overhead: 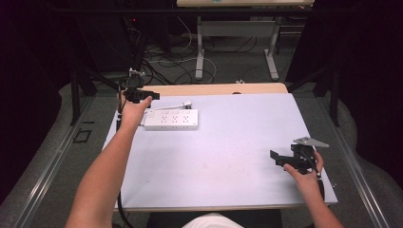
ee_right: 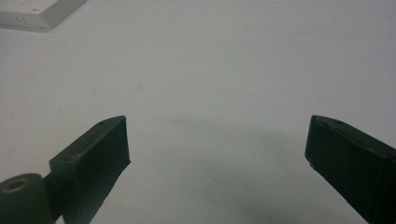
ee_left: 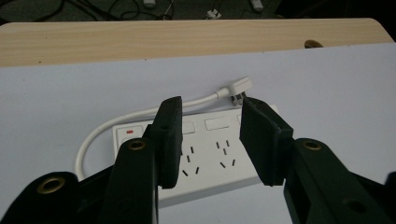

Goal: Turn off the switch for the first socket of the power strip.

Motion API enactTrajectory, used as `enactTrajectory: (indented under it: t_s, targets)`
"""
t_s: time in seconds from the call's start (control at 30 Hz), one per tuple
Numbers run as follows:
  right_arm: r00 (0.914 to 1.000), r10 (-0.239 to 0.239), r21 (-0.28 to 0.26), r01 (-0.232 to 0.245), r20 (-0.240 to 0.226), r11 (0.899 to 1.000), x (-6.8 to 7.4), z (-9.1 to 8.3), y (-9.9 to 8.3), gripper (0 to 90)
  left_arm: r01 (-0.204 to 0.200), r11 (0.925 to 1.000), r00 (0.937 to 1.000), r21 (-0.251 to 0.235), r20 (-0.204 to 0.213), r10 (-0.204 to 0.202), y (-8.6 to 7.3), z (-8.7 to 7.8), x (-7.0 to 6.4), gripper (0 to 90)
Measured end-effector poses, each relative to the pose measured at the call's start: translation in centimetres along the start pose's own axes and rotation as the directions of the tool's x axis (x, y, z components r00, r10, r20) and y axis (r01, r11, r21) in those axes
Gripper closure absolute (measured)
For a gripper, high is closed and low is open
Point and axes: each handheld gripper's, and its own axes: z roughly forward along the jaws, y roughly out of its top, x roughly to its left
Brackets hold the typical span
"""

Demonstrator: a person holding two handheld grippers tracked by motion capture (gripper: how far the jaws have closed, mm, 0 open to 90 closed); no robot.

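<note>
Near the far left corner of the counter (overhead: pixel 228 161) lies the white power strip (overhead: pixel 172 119), and the left tool (ee_left: pixel 210 140) hangs just above it with its jaws partly open and nothing between them. Well apart from the power strip, at the near right side, the right tool (ee_right: pixel 217 144) is spread wide and holds nothing. I think the power strip is hard, smooth and quite light, so gripping across its short sides looks best, while its cord (ee_left: pixel 140 114) is bendy; I can read no words on it.
</note>
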Motion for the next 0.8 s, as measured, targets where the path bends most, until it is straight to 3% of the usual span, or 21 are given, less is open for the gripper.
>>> enactTrajectory:
  t_s: [0.43, 0.6, 0.8]
  targets:
    - [1.0, -0.008, 0.002, 0.008, -0.006, 1.0, 0.0, 0.1, -0.1, 6.3, 0.052, 0.9985, 0.9985, 0.018, -0.017, -0.051, 0.1, 2.0, 0.4, 66.0]
    - [1.0, -0.006, 0.002, 0.006, -0.006, 1.0, 0.0, 0.1, -0.1, 6.3, 0.059, 0.9968, 0.998, 0.053, -0.027, -0.058, 0.1, 3.0, 0.4, 69.5]
    - [0.9999, -0.001, 0.001, 0.001, -0.01, 1.0, 0.0, 0.0, -0.1, 6.3, 0.061, 0.9962, 0.997, 0.063, -0.053, -0.057, -0.1, 3.8, 0.4, 73.5]
